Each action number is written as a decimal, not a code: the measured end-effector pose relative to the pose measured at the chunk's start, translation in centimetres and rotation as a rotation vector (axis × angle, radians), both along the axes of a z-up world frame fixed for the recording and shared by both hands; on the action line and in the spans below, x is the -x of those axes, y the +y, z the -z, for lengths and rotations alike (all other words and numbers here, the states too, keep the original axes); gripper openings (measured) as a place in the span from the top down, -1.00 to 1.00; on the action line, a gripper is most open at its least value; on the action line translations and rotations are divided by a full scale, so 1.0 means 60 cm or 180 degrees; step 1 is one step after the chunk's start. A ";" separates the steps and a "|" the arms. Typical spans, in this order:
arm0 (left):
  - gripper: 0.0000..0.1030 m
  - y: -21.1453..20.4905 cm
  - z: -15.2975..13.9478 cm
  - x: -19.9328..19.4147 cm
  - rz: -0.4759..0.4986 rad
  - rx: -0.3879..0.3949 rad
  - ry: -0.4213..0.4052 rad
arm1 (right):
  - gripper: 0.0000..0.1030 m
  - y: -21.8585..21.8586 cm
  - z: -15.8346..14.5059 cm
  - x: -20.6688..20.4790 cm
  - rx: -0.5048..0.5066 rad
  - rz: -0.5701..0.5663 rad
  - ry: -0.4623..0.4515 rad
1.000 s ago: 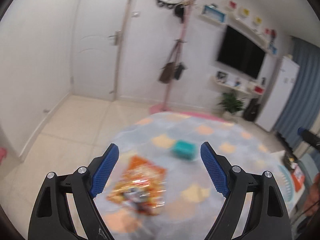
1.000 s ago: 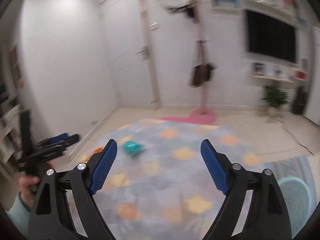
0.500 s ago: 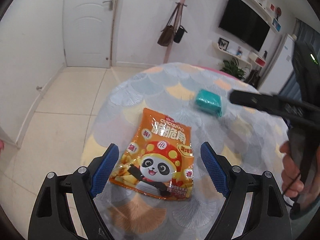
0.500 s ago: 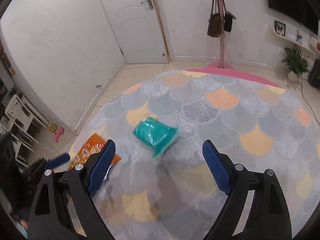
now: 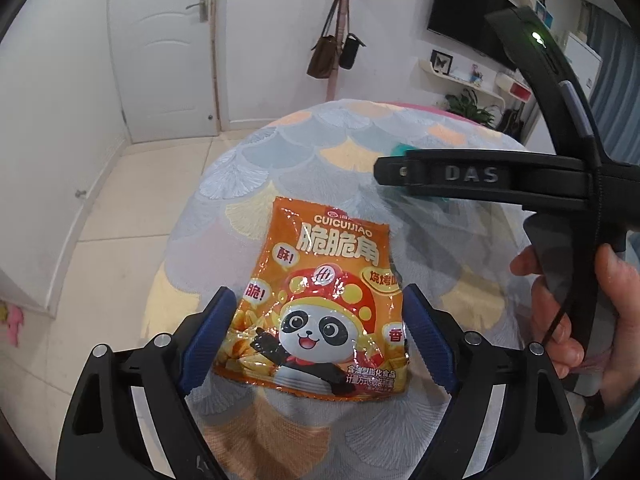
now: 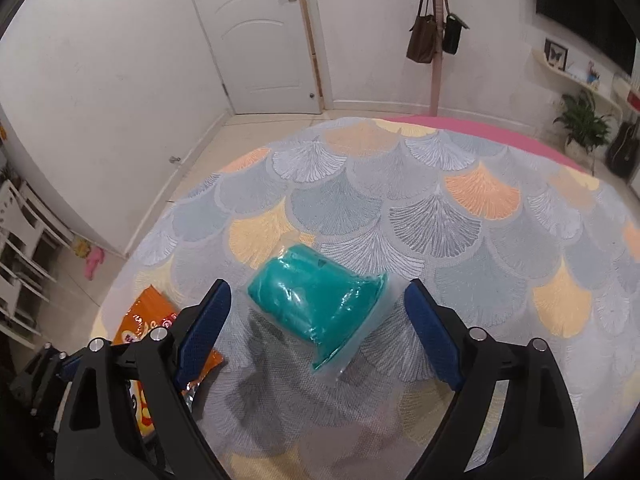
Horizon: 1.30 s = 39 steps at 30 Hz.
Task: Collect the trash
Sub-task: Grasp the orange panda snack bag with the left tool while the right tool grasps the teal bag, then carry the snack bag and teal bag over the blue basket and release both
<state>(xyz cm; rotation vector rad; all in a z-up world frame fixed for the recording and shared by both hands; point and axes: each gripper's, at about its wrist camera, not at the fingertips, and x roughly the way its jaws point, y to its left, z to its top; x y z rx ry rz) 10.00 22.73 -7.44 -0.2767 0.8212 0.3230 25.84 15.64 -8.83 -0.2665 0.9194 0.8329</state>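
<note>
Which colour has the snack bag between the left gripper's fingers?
Orange, with a panda picture; the snack bag shows best in the left wrist view.

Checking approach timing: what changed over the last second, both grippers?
Both grippers tipped down from room level and closed in on the rug. The left gripper now straddles the orange snack bag, jaws open on either side; the right gripper frames the teal packet, also open. Nothing gripped yet. Bag and packet lie where they were, flat on the rug.
</note>
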 end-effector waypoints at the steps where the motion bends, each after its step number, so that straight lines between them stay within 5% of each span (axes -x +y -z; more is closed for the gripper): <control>1: -0.59 0.000 0.000 0.000 0.0002 0.0002 -0.0002 | -0.36 -0.001 0.000 0.001 0.0009 0.0013 -0.0031; 6: -0.39 0.003 -0.002 0.007 -0.0011 0.0043 -0.0062 | -0.08 -0.022 -0.005 0.004 -0.0136 0.0046 0.0055; 13: 0.08 0.003 -0.007 0.018 0.0204 0.0254 -0.0221 | -0.04 -0.076 -0.017 0.002 -0.0398 0.0165 0.0267; 19: 0.37 -0.012 -0.015 0.023 0.0305 0.0303 -0.0270 | -0.04 -0.133 -0.058 0.025 -0.0594 0.0269 0.0152; 39: 0.42 -0.186 -0.134 -0.033 0.1126 0.0230 -0.0768 | -0.04 -0.438 -0.165 0.035 -0.1173 0.1229 -0.0004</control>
